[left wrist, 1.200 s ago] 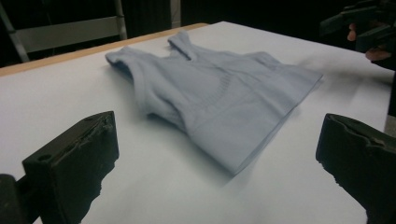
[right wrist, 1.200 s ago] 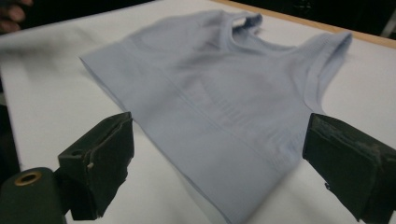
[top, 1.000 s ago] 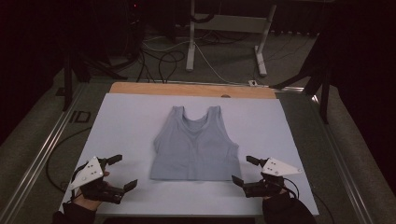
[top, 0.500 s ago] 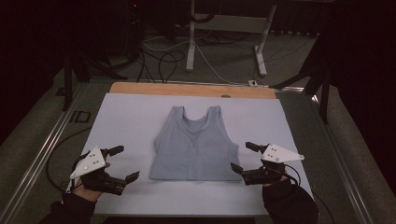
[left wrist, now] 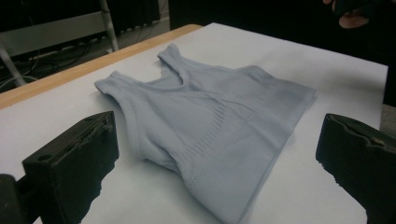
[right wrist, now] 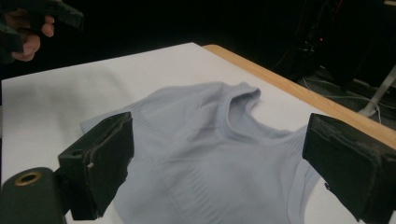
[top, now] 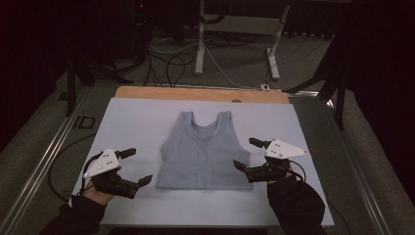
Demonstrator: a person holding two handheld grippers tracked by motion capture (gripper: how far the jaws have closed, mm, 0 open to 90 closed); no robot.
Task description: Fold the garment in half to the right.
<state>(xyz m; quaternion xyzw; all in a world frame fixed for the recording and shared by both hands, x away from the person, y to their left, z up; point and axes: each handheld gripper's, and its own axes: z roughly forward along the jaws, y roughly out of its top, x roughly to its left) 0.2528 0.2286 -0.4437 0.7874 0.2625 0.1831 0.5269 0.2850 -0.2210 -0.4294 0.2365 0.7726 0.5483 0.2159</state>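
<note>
Two wide-open tools, the left hand-held gripper [top: 133,166] and right hand-held gripper [top: 248,153], flank a grey tank top [top: 204,152] lying flat mid-table [top: 137,117]; soft, light and floppy, it looks best pinched at its bottom hem corners.

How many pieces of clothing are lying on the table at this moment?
1. A single grey tank top lies flat in the middle of the white table, between the left gripper and the right gripper.

Tank top [top: 203,152] flat on the table [top: 132,122], between left gripper [top: 139,167] and right gripper [top: 247,153].
</note>
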